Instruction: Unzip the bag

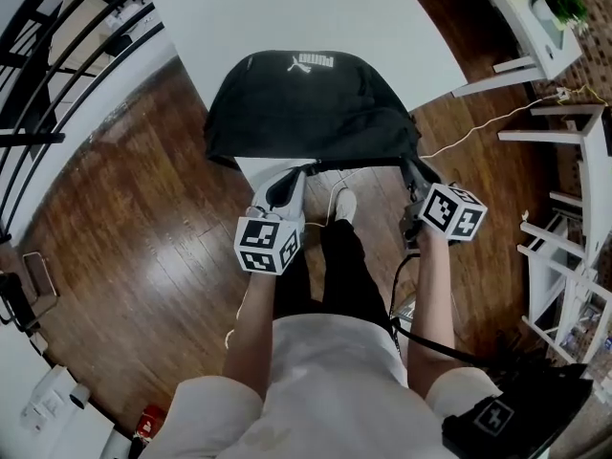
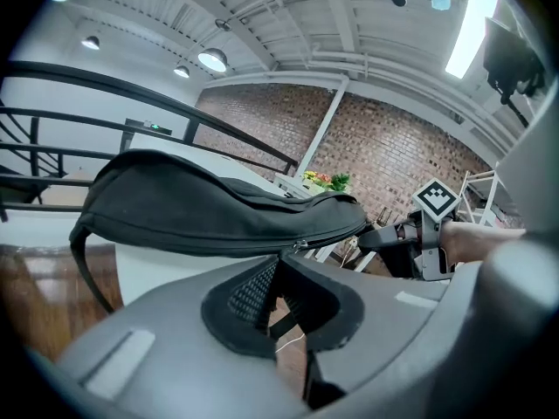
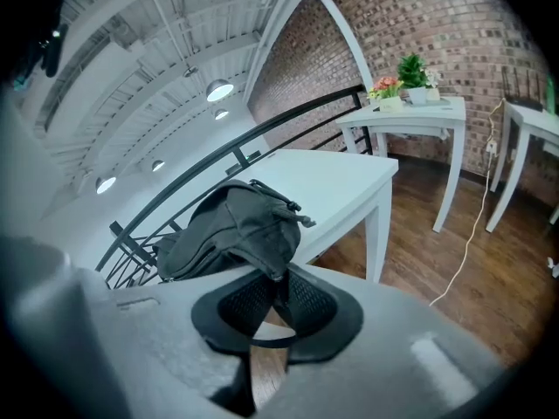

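A black backpack (image 1: 306, 108) lies on the white table (image 1: 287, 8), its near side hanging over the front edge. My left gripper (image 1: 287, 191) is under that edge at the bag's lower left. In the left gripper view its jaws (image 2: 281, 264) are shut, with the metal zipper pull (image 2: 300, 245) at their tips on the bag's closed zipper line. My right gripper (image 1: 418, 178) holds the bag's right corner. The right gripper view shows a fold of the bag's fabric (image 3: 262, 251) pinched between the jaws (image 3: 278, 278). The right gripper (image 2: 393, 238) also shows in the left gripper view.
A black railing (image 1: 38, 84) runs along the left over the wood floor. White side tables (image 1: 535, 36) with plants (image 1: 564, 3) stand at the right, a white cable (image 1: 478, 127) trails on the floor, and white furniture (image 1: 564, 256) crowds the right. The person's legs (image 1: 335, 256) are below the table edge.
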{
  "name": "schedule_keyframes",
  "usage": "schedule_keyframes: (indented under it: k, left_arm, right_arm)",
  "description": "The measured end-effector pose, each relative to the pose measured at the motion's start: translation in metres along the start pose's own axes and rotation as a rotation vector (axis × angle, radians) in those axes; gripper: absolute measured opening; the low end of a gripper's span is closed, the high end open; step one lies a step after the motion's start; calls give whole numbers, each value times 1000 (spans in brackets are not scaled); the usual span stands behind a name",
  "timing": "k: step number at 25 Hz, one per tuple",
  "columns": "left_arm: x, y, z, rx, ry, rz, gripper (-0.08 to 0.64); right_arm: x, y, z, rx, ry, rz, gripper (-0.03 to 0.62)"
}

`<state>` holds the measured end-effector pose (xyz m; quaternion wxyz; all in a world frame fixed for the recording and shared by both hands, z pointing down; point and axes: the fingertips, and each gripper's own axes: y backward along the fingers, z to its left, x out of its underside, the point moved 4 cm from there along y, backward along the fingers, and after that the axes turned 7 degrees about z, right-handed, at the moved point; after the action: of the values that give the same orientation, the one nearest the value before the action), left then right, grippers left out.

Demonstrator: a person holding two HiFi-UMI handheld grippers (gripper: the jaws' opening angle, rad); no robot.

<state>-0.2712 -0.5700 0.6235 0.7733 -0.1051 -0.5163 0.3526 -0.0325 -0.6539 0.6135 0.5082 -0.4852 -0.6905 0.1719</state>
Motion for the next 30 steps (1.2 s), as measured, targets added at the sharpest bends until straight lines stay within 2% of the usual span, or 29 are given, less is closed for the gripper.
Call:
schedule_keyframes:
  k: [7, 12, 21, 27, 30]
  left_arm:
    - [3, 19, 36, -76, 24, -15, 26]
    - [6, 34, 73, -160, 34, -31, 26]
    - [6, 73, 144, -300, 25, -59, 26]
    - [5, 85, 161, -330, -28, -39, 31]
    - [12, 90, 158, -322, -9, 10, 34]
  right_arm:
    - [3, -9, -12, 77, 51, 11, 31]
    - [3, -14, -18, 120, 78, 7, 29]
    - [8, -20, -26, 157, 81, -14, 29]
    - [10, -25, -30, 196, 116, 0, 29]
    - [16, -36, -30, 211, 157, 46, 32]
